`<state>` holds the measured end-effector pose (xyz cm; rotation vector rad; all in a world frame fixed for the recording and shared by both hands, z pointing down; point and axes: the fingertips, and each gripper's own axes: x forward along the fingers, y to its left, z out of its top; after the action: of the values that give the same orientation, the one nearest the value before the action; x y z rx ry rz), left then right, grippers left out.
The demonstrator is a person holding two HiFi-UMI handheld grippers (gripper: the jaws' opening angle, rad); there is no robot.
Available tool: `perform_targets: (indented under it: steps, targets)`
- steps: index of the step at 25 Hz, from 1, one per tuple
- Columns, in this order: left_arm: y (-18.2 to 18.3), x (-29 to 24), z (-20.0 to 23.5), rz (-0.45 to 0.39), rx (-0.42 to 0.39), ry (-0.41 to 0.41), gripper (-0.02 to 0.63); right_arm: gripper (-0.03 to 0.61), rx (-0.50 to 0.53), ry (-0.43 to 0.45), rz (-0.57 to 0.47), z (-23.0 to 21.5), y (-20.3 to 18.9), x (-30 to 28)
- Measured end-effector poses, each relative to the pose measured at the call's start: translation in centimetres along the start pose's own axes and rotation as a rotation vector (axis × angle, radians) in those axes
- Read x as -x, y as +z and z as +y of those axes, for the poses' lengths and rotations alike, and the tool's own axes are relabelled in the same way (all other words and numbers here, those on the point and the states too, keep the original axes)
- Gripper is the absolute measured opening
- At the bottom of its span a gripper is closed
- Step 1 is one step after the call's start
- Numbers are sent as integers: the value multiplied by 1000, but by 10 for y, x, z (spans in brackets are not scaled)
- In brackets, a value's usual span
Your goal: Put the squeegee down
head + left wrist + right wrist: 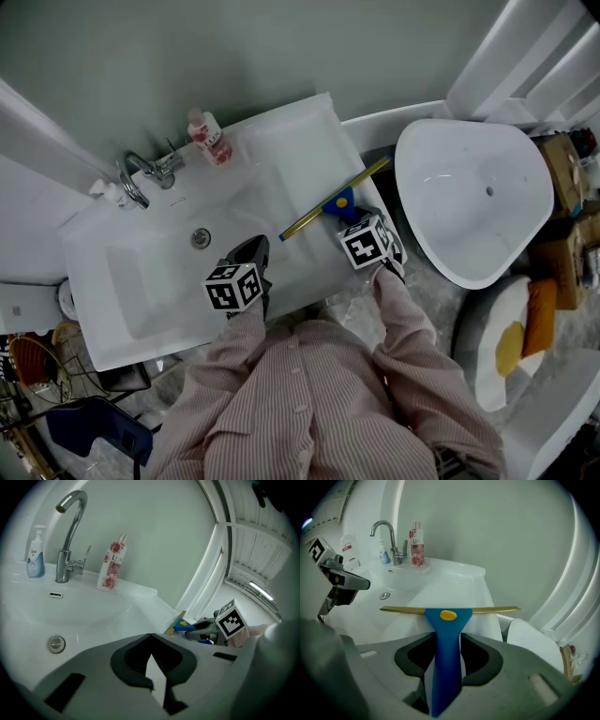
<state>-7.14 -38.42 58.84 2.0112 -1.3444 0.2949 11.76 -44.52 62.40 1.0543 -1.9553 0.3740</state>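
Note:
The squeegee [339, 202] has a blue handle and a long gold blade. It slants over the right side of the white sink top [281, 141]. My right gripper [351, 219] is shut on its handle, just beyond the sink's front right edge. In the right gripper view the handle [447, 634] fills the gap between the pads, and the blade lies level over the counter. My left gripper [251, 251] is shut and holds nothing; it hangs over the basin's front rim. In the left gripper view its tips [151, 641] meet, and the squeegee [180, 623] shows at the right.
A chrome faucet [141, 173] and a pink bottle [208, 138] stand at the back of the sink, with a soap dispenser [35, 552] left of the faucet. The drain [200, 237] sits mid-basin. A large white bowl-shaped fixture [473, 187] stands to the right.

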Motion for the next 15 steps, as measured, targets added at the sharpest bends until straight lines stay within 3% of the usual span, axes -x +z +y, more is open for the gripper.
perform_targets:
  steps: [15]
  targets:
    - [7, 2, -8, -20, -23, -26, 2, 175, 41, -28, -94, 1, 14, 22]
